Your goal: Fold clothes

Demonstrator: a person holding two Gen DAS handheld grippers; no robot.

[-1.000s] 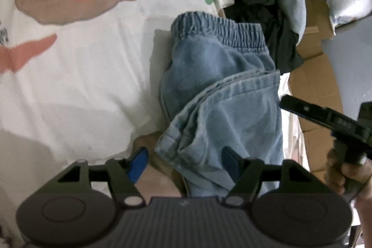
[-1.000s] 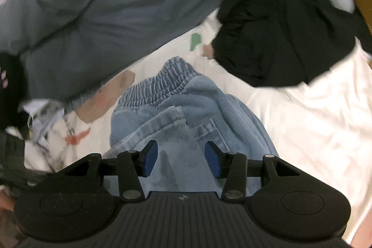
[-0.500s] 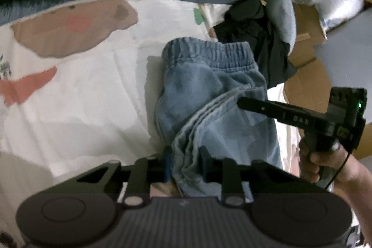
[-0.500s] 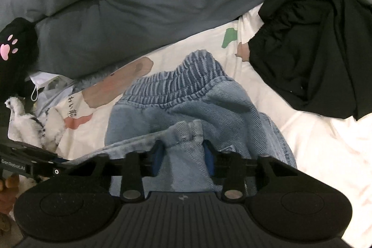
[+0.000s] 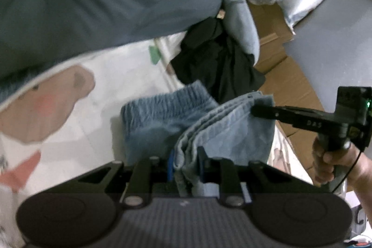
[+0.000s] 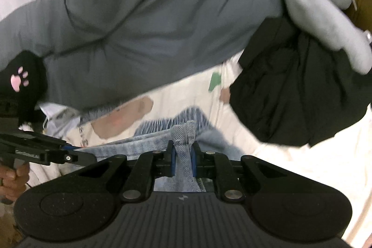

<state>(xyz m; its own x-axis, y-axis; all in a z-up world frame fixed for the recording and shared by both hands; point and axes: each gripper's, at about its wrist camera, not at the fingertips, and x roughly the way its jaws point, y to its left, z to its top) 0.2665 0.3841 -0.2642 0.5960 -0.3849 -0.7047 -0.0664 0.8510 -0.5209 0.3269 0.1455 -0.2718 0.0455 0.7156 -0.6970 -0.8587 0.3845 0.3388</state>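
Both tools pinch the jeans' (image 5: 223,131) hem, left tool (image 5: 186,163) and right tool (image 6: 182,160) still tightening. Denim looks soft but weighty; holding both corners should keep it level.

place: home bedroom | landmark: bed sheet (image 5: 121,85), white with cartoon print | grey duvet (image 6: 151,27) bunched along the sheet's far edge | black garment (image 6: 290,90) heaped on the sheet's right side | cardboard boxes (image 5: 279,85) on the floor just beyond that side
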